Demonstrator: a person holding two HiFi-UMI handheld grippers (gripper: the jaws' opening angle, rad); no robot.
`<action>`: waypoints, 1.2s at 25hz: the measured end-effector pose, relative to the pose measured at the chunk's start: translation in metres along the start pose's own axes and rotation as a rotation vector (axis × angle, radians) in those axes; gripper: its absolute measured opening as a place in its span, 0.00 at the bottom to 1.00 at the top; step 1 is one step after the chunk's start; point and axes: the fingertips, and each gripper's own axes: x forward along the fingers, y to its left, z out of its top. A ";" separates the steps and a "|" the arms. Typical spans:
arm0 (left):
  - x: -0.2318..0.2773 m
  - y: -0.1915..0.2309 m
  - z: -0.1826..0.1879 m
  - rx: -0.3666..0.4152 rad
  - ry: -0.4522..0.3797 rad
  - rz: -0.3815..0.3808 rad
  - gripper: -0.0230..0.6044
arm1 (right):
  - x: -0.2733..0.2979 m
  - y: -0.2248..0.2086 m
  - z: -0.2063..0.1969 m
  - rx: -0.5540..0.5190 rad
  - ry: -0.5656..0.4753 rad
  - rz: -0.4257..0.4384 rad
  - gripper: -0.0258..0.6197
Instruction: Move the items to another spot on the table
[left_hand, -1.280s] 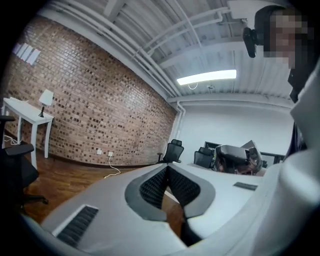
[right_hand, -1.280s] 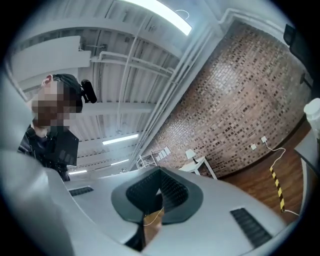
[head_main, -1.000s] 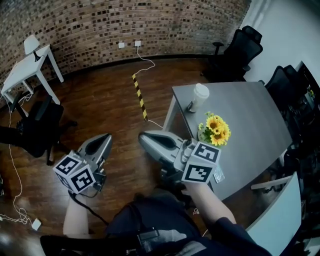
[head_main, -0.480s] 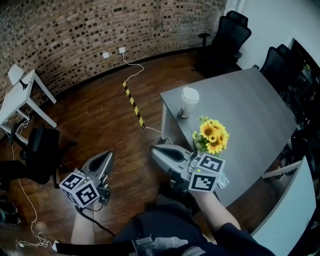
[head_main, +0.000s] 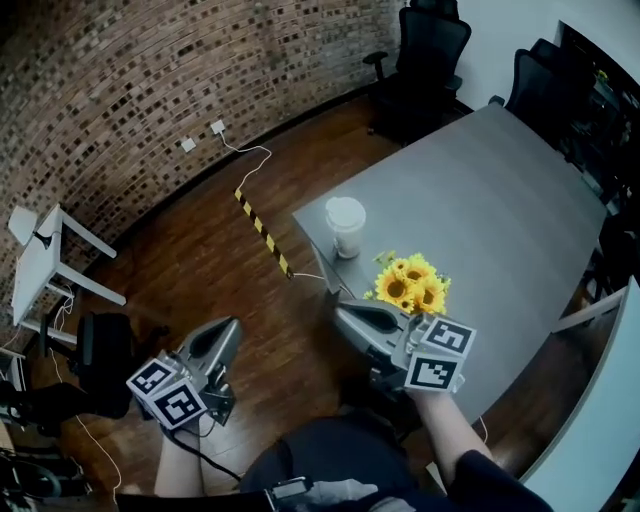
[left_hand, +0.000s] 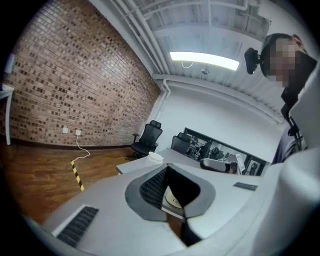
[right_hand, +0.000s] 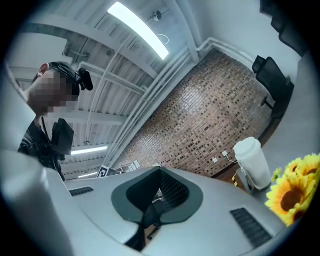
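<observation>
Right gripper (head_main: 348, 312): jaws pressed together with nothing between them; it hangs at the near edge of the table (head_main: 520, 190), its tip aimed past the table's corner towards the floor (head_main: 200, 260).
Left gripper (head_main: 231, 326): jaws likewise together and empty; it hangs over the wooden floor, well apart from the table.
Nearer hand: the right, plainly. The left has the whole near corner of the table between it and either item.
Sunflowers (head_main: 408, 284): a bunch at the table's near edge, just beside the right gripper and off to the right of its jaw line (what holds the stems is hidden, so I cannot tell the base).
Cup (head_main: 345, 226): a white lidded paper cup, upright near the table's corner, beyond the flowers. In the right gripper view it also lies to the right of the jaws.
Long axis: the cup's runs vertical, so a level approach from the side would suit it.
Stage, as I judge it: neither item is touched, so the move has not yet begun.
What the next move calls for: the right gripper swinging to the right and its jaws parting.
</observation>
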 end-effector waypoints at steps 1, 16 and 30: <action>0.010 -0.003 0.001 0.010 0.017 -0.017 0.04 | -0.006 -0.007 0.003 -0.001 -0.005 -0.006 0.01; 0.156 -0.057 -0.013 0.084 0.235 -0.447 0.04 | -0.135 -0.039 0.041 -0.065 -0.215 -0.442 0.01; 0.177 -0.109 -0.044 0.092 0.404 -1.052 0.04 | -0.155 0.030 0.020 -0.201 -0.361 -1.003 0.01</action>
